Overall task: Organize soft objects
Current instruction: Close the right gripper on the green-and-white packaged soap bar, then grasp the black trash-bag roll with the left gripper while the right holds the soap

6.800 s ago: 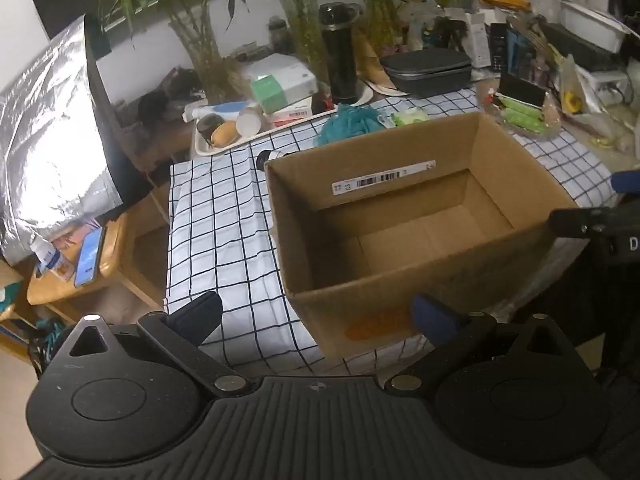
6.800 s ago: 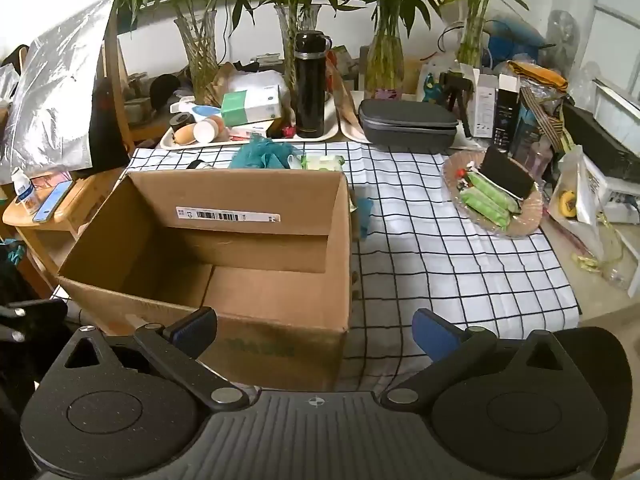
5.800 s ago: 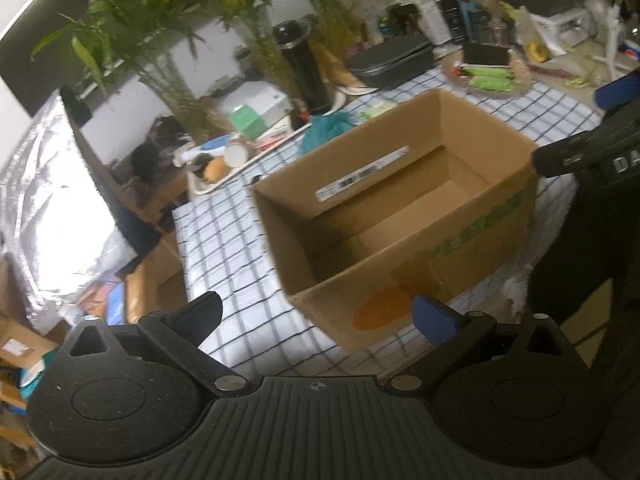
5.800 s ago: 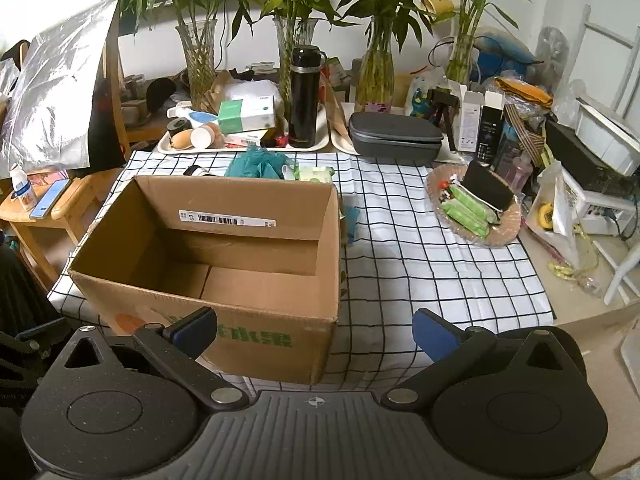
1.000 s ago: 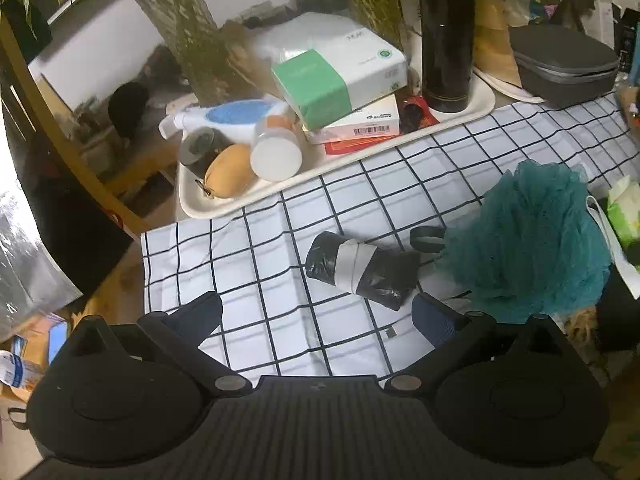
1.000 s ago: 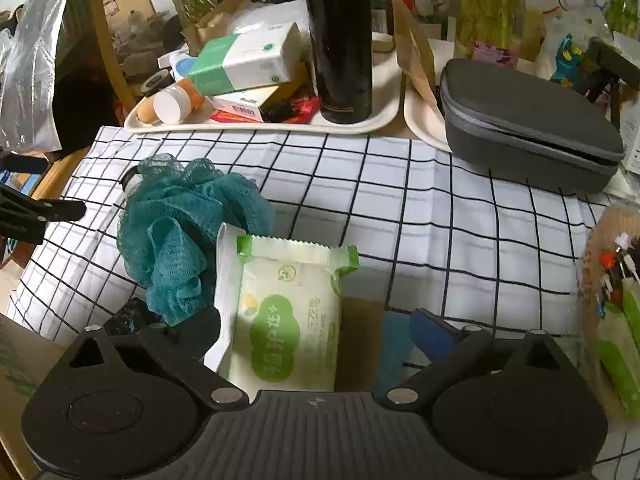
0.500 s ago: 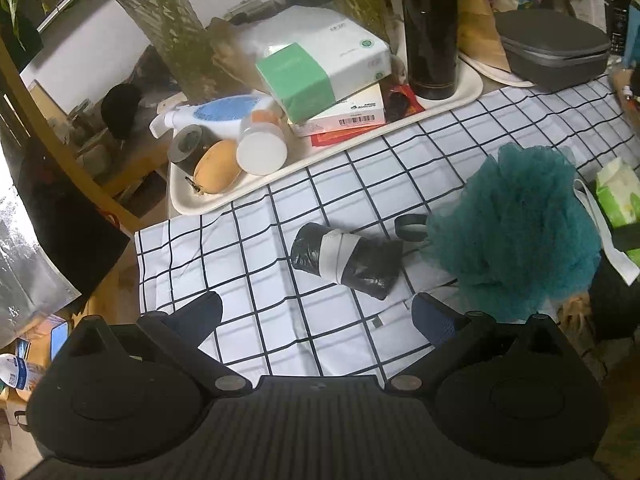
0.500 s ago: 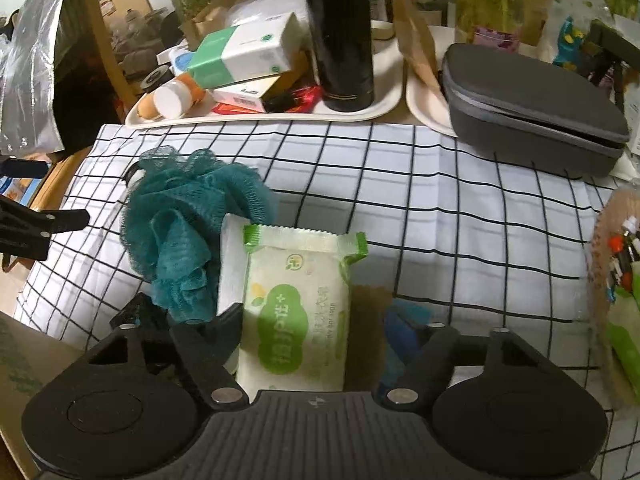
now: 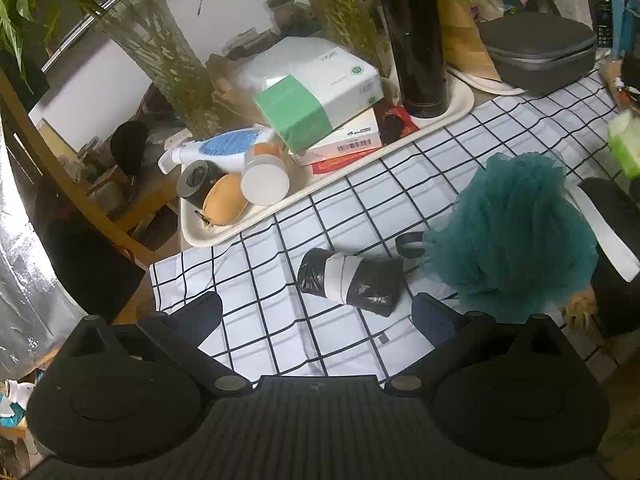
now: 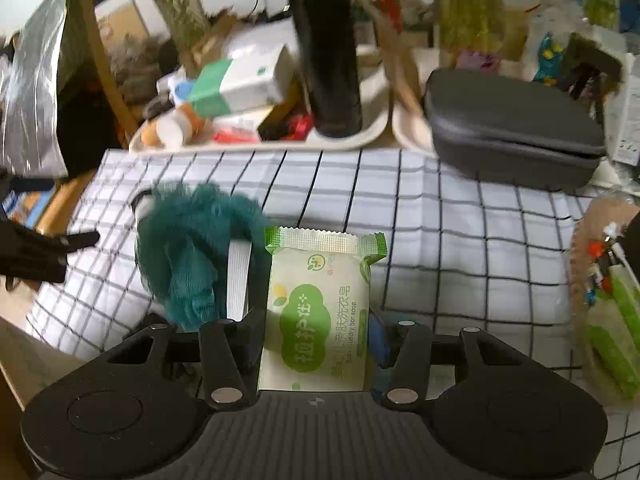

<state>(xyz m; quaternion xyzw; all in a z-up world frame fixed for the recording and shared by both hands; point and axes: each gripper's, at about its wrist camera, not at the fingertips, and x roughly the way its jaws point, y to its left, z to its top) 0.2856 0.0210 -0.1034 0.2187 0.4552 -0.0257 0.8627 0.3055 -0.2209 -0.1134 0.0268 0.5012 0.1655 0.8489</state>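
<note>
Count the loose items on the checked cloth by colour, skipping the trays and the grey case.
Teal: 1, the bath pouf
Black: 1, the bag roll
Green and white: 1, the soap pack, gripped in the right jaws
Total: 3

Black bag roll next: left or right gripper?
Left. The left gripper is open and empty with the black bag roll just ahead; the right gripper is shut on the soap packet.
</note>
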